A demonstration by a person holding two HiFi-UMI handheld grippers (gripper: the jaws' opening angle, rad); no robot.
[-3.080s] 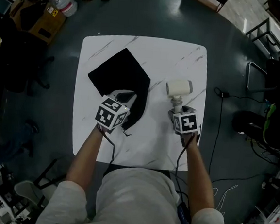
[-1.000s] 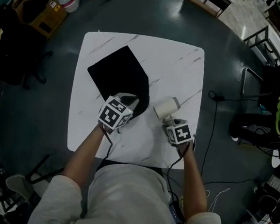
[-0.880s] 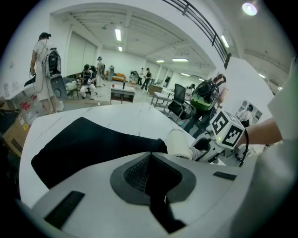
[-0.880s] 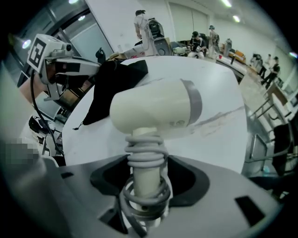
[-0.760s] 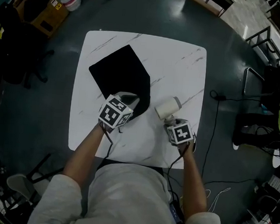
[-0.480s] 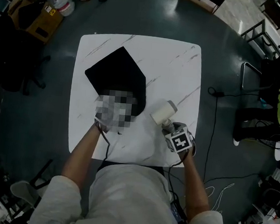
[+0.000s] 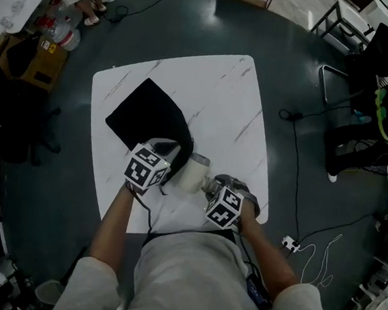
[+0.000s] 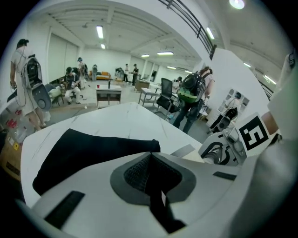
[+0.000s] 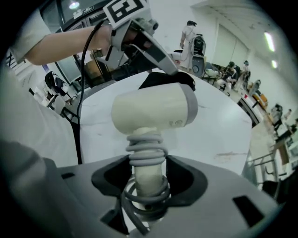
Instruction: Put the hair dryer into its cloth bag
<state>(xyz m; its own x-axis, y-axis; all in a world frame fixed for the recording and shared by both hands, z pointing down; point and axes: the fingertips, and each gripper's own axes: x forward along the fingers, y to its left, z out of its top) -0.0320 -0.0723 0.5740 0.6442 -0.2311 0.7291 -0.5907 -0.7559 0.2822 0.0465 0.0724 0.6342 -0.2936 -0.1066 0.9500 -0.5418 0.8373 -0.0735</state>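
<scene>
Off to the left of the black cloth bag (image 7: 143, 116), well apart from it on the dark floor, I can see a cardboard box (image 7: 23, 58). The bag itself lies flat on the white marble table (image 7: 220, 92), spread toward the table's far left corner, with its near end raised.

My left gripper (image 7: 170, 144) is at that near end. In the left gripper view its jaws (image 8: 151, 160) are pressed together with black fabric pinched between them, so I have the bag's (image 8: 79, 148) edge in a tight grip, lifted a little off the tabletop.

Just to the right of the bag's near end sits the cream hair dryer (image 7: 194, 173), held off the table with its barrel turned toward the bag. I cannot tell whether the barrel touches the fabric. In the right gripper view the dryer (image 9: 153, 111) stands up out of the jaws, and its grey cord (image 9: 144, 153) is coiled round the handle.

Right of the bag and the dryer is my right gripper (image 7: 211, 186). Its jaws (image 9: 146, 174) stand fairly wide and have just been closing a little, with the wrapped handle clamped between the pads. Beyond the dryer that view shows the bag (image 9: 165, 80) and the left gripper (image 9: 144, 42) above it.

Further right of the bag, past the table edge, a black cable (image 7: 295, 160) trails across the floor.
</scene>
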